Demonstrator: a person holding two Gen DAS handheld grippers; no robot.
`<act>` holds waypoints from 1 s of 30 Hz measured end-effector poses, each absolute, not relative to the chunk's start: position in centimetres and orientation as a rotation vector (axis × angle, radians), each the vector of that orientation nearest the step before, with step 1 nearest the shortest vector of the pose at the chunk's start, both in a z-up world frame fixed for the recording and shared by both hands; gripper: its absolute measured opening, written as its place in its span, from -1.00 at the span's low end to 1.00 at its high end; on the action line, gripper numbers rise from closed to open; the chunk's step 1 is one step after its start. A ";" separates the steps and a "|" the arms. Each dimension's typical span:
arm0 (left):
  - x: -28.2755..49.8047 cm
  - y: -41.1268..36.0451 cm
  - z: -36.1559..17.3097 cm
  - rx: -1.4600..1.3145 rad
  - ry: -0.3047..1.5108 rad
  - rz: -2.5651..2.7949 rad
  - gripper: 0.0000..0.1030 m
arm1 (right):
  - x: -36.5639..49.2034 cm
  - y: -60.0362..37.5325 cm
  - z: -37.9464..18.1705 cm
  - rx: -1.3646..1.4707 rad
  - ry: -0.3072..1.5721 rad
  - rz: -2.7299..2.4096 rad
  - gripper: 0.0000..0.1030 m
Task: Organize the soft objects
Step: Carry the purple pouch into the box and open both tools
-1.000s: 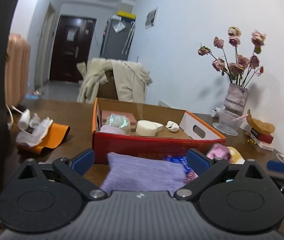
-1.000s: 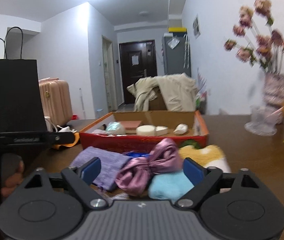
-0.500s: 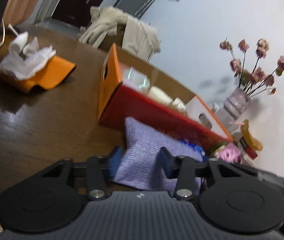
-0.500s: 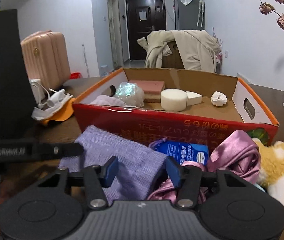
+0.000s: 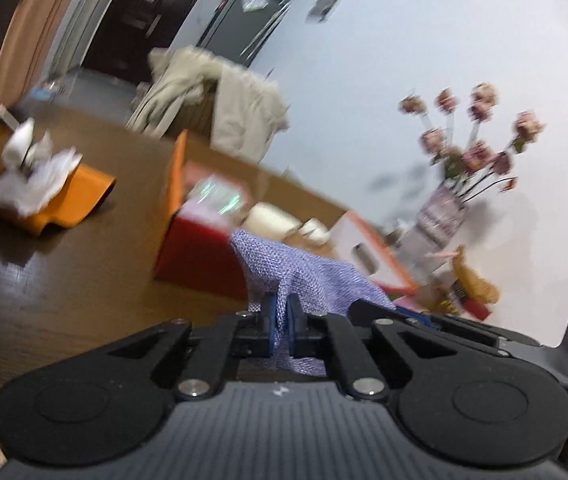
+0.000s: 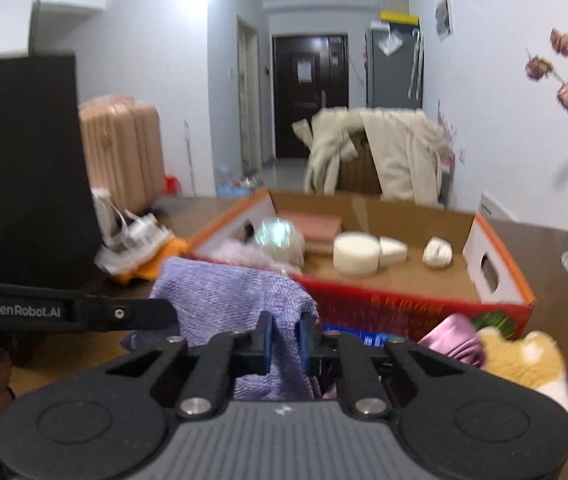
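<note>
We see both grippers pinching the purple cloth point(image 6: 223, 300): the left gripper point(image 5: 282, 322) and the right gripper point(image 6: 286, 340) each have jaws closed on a fold. The cloth sits at lower centre, before the red box point(image 6: 424, 308) on the desk point(image 5: 63, 272).

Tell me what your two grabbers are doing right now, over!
Left gripper shut on purple cloth. Right gripper shut on same cloth, lifted before the cardboard box. Pink satin fabric and plush toy alongside. Over.
</note>
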State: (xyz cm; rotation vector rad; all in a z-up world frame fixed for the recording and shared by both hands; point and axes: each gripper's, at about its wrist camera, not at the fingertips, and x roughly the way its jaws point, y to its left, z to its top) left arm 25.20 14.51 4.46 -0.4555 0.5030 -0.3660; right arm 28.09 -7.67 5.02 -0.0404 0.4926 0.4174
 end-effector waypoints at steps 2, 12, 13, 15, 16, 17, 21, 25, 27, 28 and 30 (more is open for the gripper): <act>23.7 13.6 6.3 -0.446 0.454 -0.395 -0.88 | 26.3 -8.7 6.5 -0.029 0.451 0.424 -0.76; 18.9 8.7 9.8 -0.413 0.379 -0.495 -0.88 | 19.8 -14.8 10.2 0.028 0.360 0.385 -0.76; 18.8 8.3 9.9 -0.409 0.381 -0.497 -0.88 | 19.6 -15.1 10.2 0.028 0.360 0.381 -0.76; 18.8 7.9 9.9 -0.405 0.383 -0.500 -0.88 | 19.5 -15.4 10.1 0.030 0.360 0.375 -0.76; 18.9 7.7 10.0 -0.402 0.385 -0.502 -0.88 | 19.6 -15.5 10.0 0.032 0.360 0.372 -0.76; 18.9 7.5 10.0 -0.398 0.385 -0.503 -0.88 | 19.6 -15.7 10.0 0.035 0.359 0.371 -0.76; 20.0 7.1 10.3 -0.381 0.384 -0.503 -0.88 | 20.4 -16.0 10.0 0.040 0.354 0.369 -0.76; 22.1 7.0 10.8 -0.370 0.385 -0.495 -0.88 | 22.3 -15.7 10.2 0.026 0.351 0.376 -0.76; 23.9 7.1 11.1 -0.366 0.382 -0.492 -0.88 | 23.9 -15.6 10.6 0.020 0.350 0.386 -0.76; 24.9 7.3 11.3 -0.366 0.382 -0.487 -0.88 | 25.0 -15.6 10.8 0.021 0.352 0.393 -0.76; 27.0 7.6 11.6 -0.368 0.386 -0.483 -0.88 | 27.1 -15.5 11.2 0.017 0.353 0.415 -0.76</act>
